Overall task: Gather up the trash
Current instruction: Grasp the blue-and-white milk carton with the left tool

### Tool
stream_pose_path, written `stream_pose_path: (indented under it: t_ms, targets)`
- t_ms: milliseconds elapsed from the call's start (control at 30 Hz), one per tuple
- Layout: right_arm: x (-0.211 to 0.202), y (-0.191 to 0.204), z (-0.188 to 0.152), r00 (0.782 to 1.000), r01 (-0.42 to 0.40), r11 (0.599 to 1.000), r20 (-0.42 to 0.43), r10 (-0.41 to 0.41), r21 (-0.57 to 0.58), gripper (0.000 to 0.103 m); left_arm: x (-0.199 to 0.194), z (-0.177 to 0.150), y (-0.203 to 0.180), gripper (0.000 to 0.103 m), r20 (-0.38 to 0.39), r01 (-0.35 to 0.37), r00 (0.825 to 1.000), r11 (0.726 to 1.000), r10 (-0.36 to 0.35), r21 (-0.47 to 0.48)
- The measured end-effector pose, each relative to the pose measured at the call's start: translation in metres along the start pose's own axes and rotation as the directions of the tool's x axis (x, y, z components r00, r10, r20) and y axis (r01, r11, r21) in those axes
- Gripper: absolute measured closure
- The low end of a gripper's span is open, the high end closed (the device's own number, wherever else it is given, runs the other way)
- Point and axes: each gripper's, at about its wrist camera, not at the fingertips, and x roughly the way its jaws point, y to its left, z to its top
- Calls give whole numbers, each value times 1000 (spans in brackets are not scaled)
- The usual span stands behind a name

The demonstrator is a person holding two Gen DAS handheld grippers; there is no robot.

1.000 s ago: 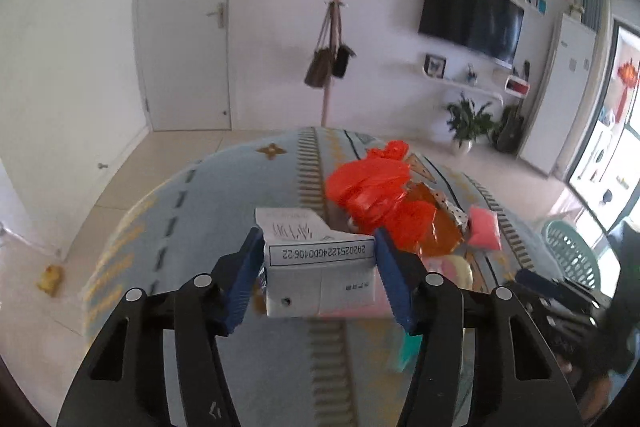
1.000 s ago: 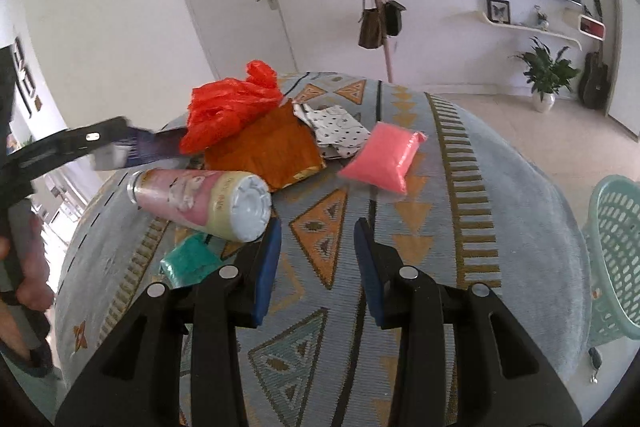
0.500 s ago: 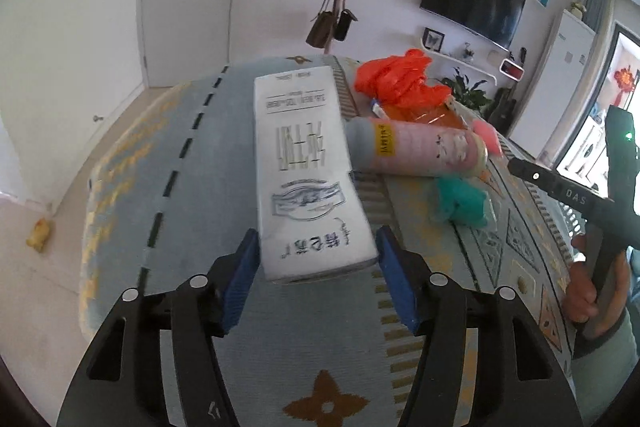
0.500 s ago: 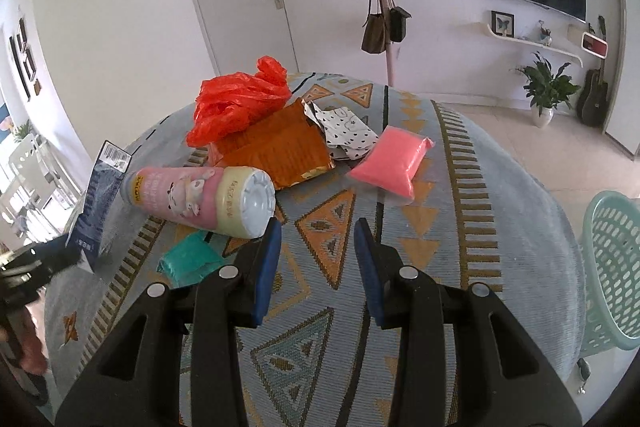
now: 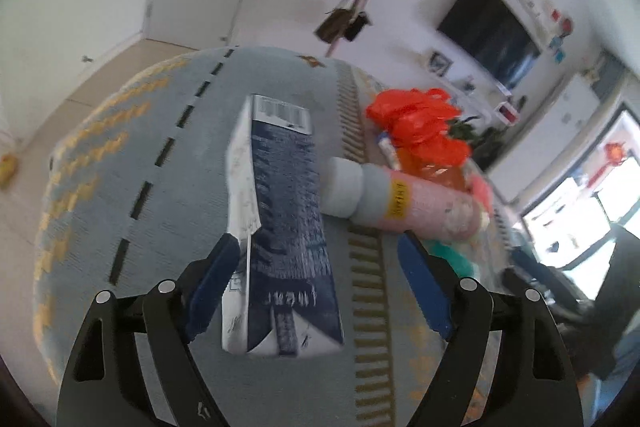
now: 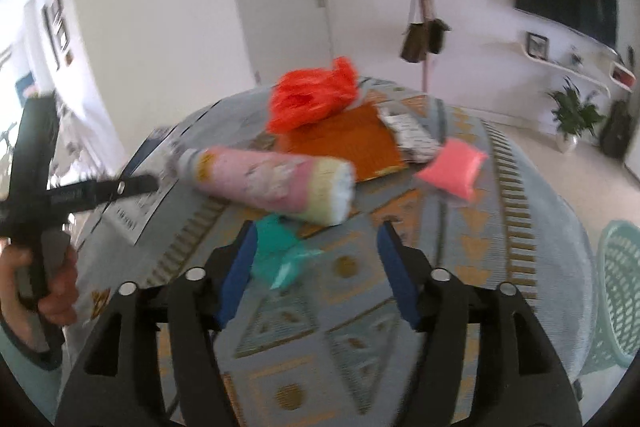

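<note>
Lying flat on the patterned tablecloth [image 5: 120, 195], the navy carton [image 5: 284, 247] is framed by the spread left gripper [image 5: 320, 287]; the right gripper [image 6: 316, 267], likewise spread, is held over a teal wrapper [image 6: 276, 251].

A navy-and-white carton [image 5: 280, 227] at centre frame, a pink bottle [image 6: 272, 183] with a yellow band, an orange-red bag [image 6: 312, 99] above, a grey-blue cloth [image 6: 520, 227] with orange triangles

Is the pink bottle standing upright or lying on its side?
Lying on its side. The pink bottle rests lengthwise on the patterned cloth, its base facing the right tongs and its cap toward the carton.
</note>
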Motion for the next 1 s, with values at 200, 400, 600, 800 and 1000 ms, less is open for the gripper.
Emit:
stream_pose_path:
  t_ms: [200, 400, 600, 800, 1000]
  targets:
    - [19, 18, -3, 998, 3, 999, -61, -6, -50, 37, 0, -1, 1, 43, -5, -103, 995, 994, 104, 34]
    - [37, 15, 1, 990, -24, 999, -140, 20, -26, 25, 1, -4, -4, 69, 13, -156, 988, 986, 155, 59]
    - [53, 26, -2, 971, -33, 999, -236, 29, -10, 25, -21, -16, -8, 69, 96, -81, 993, 995, 74, 64]
    - [32, 47, -12, 975, -86, 996, -204, 88, 18, 26, -34, -19, -3, 69, 118, -60, 992, 996, 53, 61]
    - [46, 38, -1, 979, 7, 1000, -204, -7, 1, 26, -20, -18, -3, 69, 41, -82, 996, 994, 79, 69]
